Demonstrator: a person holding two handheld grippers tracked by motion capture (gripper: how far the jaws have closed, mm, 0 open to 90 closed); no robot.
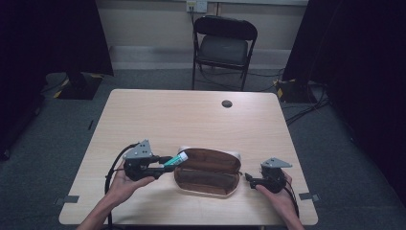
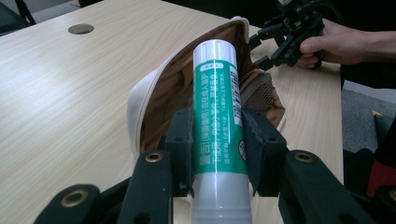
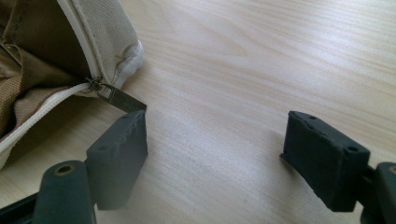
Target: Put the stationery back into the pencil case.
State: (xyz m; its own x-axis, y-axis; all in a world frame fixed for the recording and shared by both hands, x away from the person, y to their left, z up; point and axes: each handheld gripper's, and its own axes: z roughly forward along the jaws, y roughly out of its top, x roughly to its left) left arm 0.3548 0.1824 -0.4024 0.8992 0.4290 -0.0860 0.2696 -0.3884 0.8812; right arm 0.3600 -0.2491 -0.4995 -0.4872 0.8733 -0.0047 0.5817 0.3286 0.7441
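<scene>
Since the left gripper (image 2: 216, 154) is already clamped round the green-white tube (image 2: 217, 126), w/ its cap end over the open brown pouch (image 1: 208, 171), I'd tip it lengthwise along the pouch and lower it in before releasing. Right gripper (image 3: 224, 154) sits w/ jaws apart beside the zipper pull (image 3: 122, 99), holding nothing, prob ready to steady that end.

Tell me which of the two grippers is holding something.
The left gripper: its jaws clamp a green-and-white tube. The right gripper is open and empty.
</scene>
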